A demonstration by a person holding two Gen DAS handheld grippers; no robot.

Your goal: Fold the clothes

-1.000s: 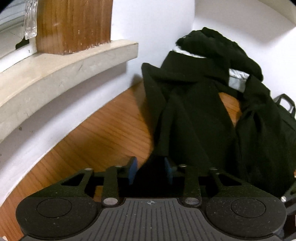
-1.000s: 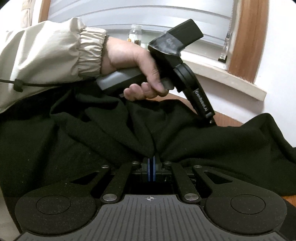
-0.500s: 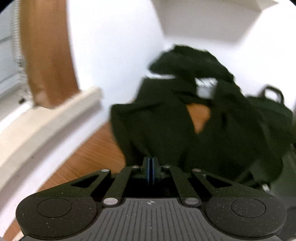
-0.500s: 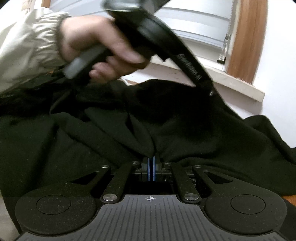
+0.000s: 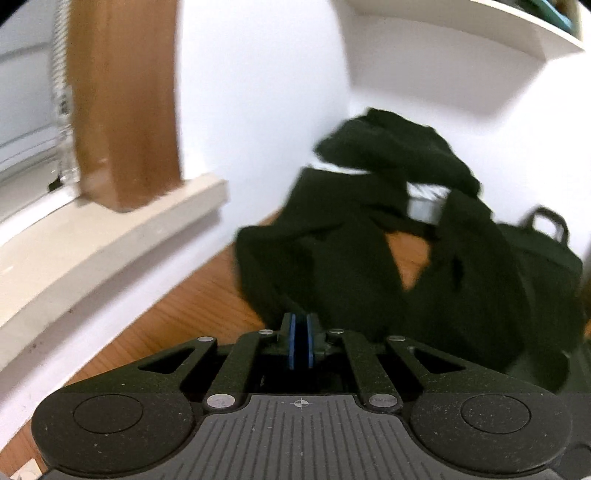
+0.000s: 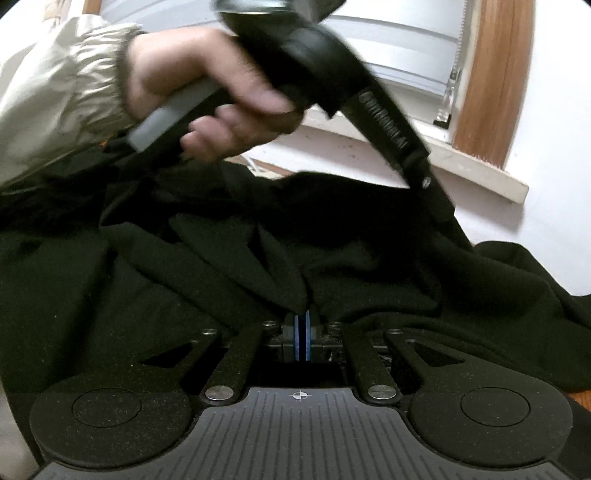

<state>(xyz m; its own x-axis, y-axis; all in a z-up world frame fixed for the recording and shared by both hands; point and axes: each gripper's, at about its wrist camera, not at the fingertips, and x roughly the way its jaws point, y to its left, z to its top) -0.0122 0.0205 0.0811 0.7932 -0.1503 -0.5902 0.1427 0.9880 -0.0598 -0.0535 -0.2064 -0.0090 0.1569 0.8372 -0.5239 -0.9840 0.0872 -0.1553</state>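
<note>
Garment (image 5: pixel 347 254) piled on table (image 5: pixel 177 314), against the wall corner. Windowsill (image 5: pixel 110 236) left of it, bag (image 5: pixel 543 258) right, shelf (image 5: pixel 461 26) above. Left gripper (image 5: pixel 301 325) at garment's near edge; right gripper (image 6: pixel 302 321) likewise.

Left-wrist view: motion-blurred throughout; edges of the crumpled black fabric garment (image 5: pixel 351 258) ahead of the jaws are smeared.
Black bag with a loop handle (image 5: pixel 543 254): right of the jaws, cut by the frame edge, partly behind the garment.
White wall shelf (image 5: pixel 461 33): above the jaws; contents at the top right corner cropped, unidentifiable.
Left gripper (image 6: pixel 447 218): tip buried in cloth beyond the right jaws; body lettering blurred, unreadable.
Beige jacket sleeve (image 6: pixel 55 99): cut off at the left edge.
Small object by the wooden window frame (image 6: pixel 445 110): too small to tell.
</note>
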